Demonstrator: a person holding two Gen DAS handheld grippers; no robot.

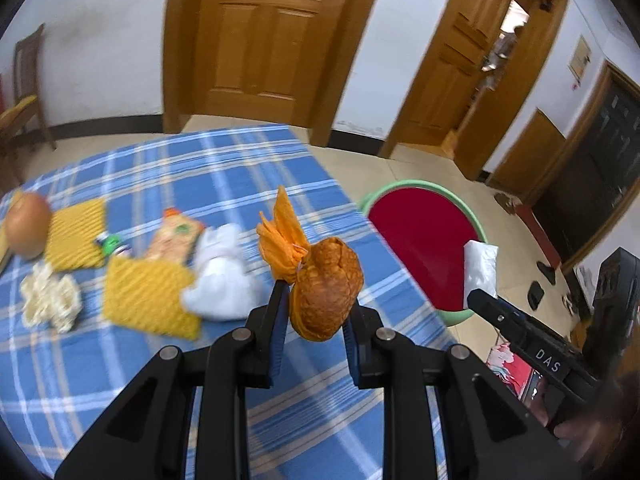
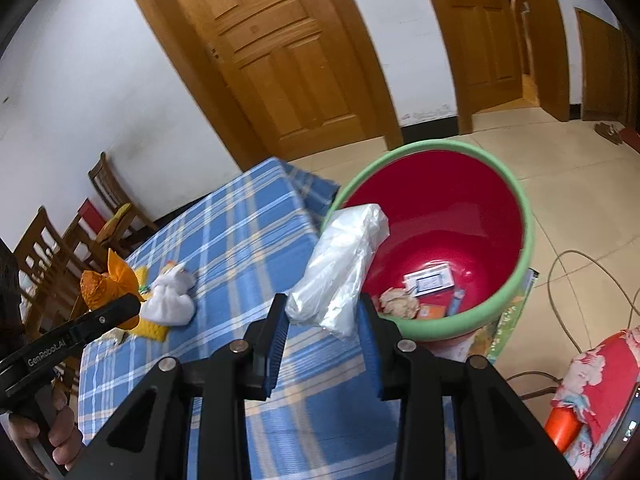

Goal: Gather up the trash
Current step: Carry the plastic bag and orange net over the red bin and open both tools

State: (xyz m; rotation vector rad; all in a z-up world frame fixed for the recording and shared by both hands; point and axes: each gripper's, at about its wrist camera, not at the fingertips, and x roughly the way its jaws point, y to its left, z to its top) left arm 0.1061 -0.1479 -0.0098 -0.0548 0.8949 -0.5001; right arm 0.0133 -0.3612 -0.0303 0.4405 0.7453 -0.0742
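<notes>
My left gripper is shut on an orange net bag with a brown lump inside, held above the blue checked tablecloth. The same bag shows at the left of the right wrist view. My right gripper is shut on a crumpled clear plastic bag, held over the table's edge beside the red bin with a green rim. That bin stands on the floor to the right of the table and holds several scraps of paper and packaging.
On the tablecloth lie a white tied bag, two yellow woven mats, a snack wrapper, a pale foam net and a round onion-like thing. Wooden chairs stand at the table's far side. A cable runs across the floor.
</notes>
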